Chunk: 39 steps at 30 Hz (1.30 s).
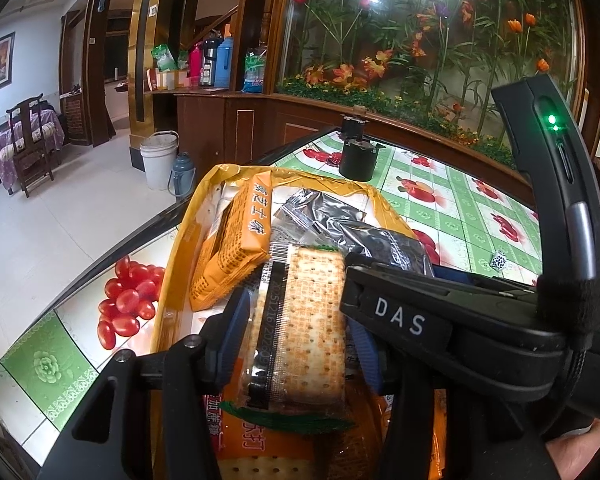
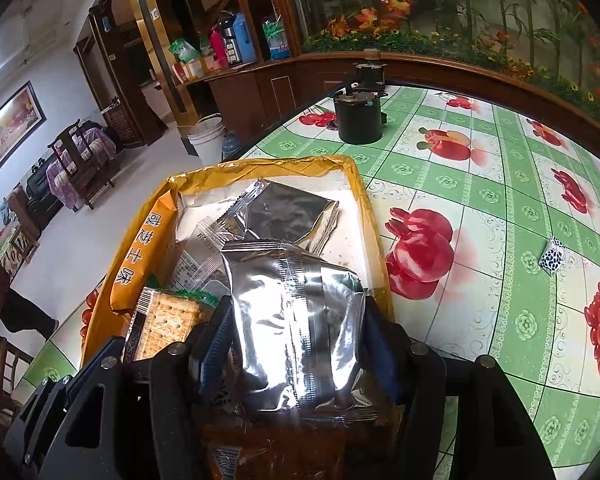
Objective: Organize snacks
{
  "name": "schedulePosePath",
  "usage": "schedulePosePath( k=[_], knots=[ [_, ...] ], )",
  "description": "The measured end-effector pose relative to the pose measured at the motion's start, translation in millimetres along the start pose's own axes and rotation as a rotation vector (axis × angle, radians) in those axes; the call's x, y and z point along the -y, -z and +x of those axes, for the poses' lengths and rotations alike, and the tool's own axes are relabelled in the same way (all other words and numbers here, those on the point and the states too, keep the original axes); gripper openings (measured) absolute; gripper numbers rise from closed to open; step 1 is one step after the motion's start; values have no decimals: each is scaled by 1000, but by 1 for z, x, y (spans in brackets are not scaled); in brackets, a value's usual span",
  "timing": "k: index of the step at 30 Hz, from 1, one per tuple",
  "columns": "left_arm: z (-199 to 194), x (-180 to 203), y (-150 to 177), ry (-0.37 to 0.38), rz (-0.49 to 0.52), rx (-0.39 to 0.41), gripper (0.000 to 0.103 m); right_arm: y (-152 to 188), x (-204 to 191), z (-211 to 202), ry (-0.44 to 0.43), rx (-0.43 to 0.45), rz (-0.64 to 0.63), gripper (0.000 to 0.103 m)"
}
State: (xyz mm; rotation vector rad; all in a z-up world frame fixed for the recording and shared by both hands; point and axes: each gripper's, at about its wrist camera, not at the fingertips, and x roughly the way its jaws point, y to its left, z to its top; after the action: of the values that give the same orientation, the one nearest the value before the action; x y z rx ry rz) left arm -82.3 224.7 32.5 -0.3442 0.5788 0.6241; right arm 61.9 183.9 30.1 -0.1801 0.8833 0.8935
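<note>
A clear-wrapped cracker pack is clamped between the pads of the left gripper, just above the yellow-rimmed tray. A silver foil packet is clamped in the right gripper over the same tray, beside the left one. The tray is crowded with an orange packet and further foil packets; only its far white floor is left bare. Open tabletop is seen to the right, with a black canister near the far edge.
</note>
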Motion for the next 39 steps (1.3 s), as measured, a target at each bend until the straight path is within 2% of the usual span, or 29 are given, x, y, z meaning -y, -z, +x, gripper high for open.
schedulePosePath(
  k=[3,8,11,16,23,33,39],
  knots=[
    [-1,0,0,-5,5,7,55,1,1,-1,-4,3,5,66],
    [-8,-6,-1,-8,-13,44,74,2,8,-7,-21,30,45,71],
    [-11,-5,-1,-11,-18,58,80,2,10,-12,-36,51,58,71],
    [-22,-6,-1,-20,-17,109,83,2,10,-27,-21,98,39,80],
    [-51,-18,2,-12,-66,248,92,2,17,-53,-34,177,59,81],
    [-54,-16,-1,-31,-68,255,93,13,40,-78,-34,193,77,82],
    [-58,-11,0,-26,-49,284,93,21,74,-96,-24,212,142,82]
  ],
)
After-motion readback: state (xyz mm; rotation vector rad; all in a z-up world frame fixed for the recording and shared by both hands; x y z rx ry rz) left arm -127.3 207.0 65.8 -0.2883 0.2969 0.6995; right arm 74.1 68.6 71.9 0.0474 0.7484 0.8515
